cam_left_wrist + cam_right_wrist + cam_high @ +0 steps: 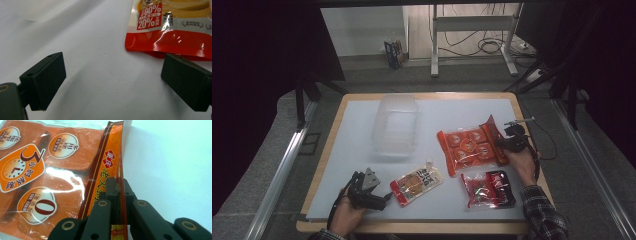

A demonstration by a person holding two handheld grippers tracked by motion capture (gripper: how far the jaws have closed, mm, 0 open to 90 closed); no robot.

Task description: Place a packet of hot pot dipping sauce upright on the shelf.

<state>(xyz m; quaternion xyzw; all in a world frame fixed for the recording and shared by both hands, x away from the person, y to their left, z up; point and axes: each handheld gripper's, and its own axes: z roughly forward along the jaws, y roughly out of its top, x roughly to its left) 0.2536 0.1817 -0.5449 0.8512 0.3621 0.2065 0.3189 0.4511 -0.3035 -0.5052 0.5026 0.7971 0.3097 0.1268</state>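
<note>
Your right gripper [119,195] had its jaws clamped on the side seal of the orange snack pack [468,145], whose right edge stood lifted off the white table [342,150] at the right side. Your left gripper [112,82] was spread wide, grasping nothing, its jaws low over the table at the near left; the red end of the small red-and-yellow pouch [172,27] lay just beyond one jaw. A red packet [488,189] lay near the front edge, just nearer than the orange pack. A clear plastic container [395,125] sat farther back, toward the middle.
</note>
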